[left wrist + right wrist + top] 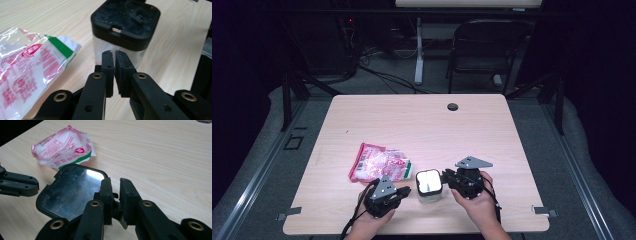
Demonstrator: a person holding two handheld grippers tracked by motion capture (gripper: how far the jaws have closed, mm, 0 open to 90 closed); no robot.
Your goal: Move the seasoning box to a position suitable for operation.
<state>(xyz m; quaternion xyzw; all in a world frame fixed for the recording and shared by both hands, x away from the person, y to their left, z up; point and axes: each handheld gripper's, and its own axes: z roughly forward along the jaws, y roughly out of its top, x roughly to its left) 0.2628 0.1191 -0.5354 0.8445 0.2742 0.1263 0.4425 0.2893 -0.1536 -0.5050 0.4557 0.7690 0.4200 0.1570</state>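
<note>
A clear container (429, 187) with a black lid (126, 17) stands on the table (422, 125) between both grippers; left gripper (114, 53) nearly closed, empty; right gripper (115, 185) jaws narrowly parted around the lid's tab (115, 195); a pull could tip the container toward the bag (379, 164).

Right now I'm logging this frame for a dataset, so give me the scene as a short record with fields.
surface: light wooden table with a round cable hole
container: clear square jar with black lid, upright near the front edge, between the two grippers
packet: red-and-white plastic bag, lying flat to the left of the jar
left gripper: jaws nearly together, empty, pointing at the jar's side
right gripper: jaws narrowly apart, at the lid's edge tab; grip unclear
background: folding chair beyond the table
</note>
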